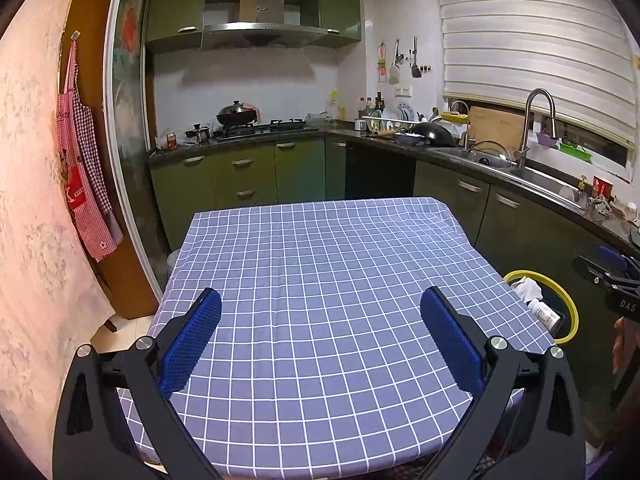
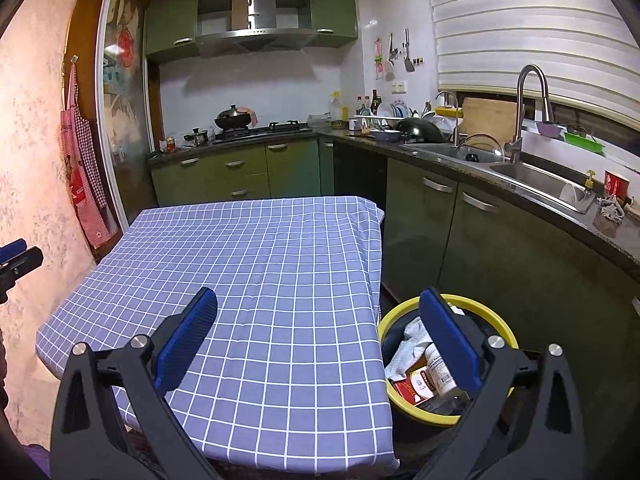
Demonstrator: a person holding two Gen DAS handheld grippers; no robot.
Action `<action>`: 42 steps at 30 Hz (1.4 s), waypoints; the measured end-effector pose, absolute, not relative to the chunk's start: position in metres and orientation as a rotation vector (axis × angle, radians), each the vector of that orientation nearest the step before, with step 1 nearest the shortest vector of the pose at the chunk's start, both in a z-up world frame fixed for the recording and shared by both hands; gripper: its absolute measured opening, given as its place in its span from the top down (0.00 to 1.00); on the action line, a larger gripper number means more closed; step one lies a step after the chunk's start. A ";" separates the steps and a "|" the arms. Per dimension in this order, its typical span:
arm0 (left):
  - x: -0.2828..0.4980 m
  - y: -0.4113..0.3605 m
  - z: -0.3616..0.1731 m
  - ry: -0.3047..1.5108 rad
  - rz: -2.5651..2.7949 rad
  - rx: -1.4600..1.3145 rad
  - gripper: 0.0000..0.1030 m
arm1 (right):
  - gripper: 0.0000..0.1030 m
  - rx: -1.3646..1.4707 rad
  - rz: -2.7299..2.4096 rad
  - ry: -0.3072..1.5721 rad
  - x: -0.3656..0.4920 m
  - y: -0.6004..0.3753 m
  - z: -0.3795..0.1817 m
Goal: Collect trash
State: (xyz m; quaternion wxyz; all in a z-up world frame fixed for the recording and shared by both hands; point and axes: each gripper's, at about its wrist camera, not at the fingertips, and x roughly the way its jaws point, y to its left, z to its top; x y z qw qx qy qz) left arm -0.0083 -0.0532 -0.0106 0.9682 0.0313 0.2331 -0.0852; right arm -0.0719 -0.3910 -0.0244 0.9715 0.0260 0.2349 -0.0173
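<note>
Blue-padded fingers fill the near edge of both views: the left gripper [image 1: 320, 344] stands with its jaws wide apart and nothing between them, hovering over the near part of the table [image 1: 320, 248] with its blue checked cloth. The right gripper [image 2: 318, 340] is likewise spread wide and empty, straddling the table's right edge, its right finger hanging over the bin [image 2: 506, 336].

That yellow-rimmed bin sits on the floor just beside the table's near right corner. Inside lie a crumpled white tissue [image 2: 404, 354], a white bottle [image 2: 438, 368] and a red and white packet [image 2: 412, 390], all loosely piled. No trash shows on the cloth in either view, so the collecting looks close to done, or done.

If anything remains, it lies outside these frames, perhaps on the floor or near the table's hidden edges. A good finish would be a slow sweep of both cameras along the table's borders before stopping, keeping the jaws parted and clear of the cloth so that the fabric does not get snagged and dragged.
</note>
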 end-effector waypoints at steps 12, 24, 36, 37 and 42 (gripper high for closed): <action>-0.007 -0.053 -0.010 0.469 -0.171 0.068 0.05 | 0.07 0.056 -0.037 0.478 -0.070 -0.390 -0.026; -0.005 -0.054 -0.012 0.478 -0.171 0.068 0.05 | 0.07 0.056 -0.035 0.480 -0.069 -0.391 -0.027; -0.005 -0.055 -0.013 0.482 -0.178 0.072 0.05 | 0.07 0.056 -0.038 0.482 -0.069 -0.391 -0.029; -0.005 -0.055 -0.013 0.482 -0.177 0.073 0.05 | 0.07 0.056 -0.038 0.483 -0.069 -0.391 -0.030; -0.004 -0.055 -0.013 0.482 -0.178 0.073 0.05 | 0.07 0.056 -0.038 0.483 -0.069 -0.391 -0.030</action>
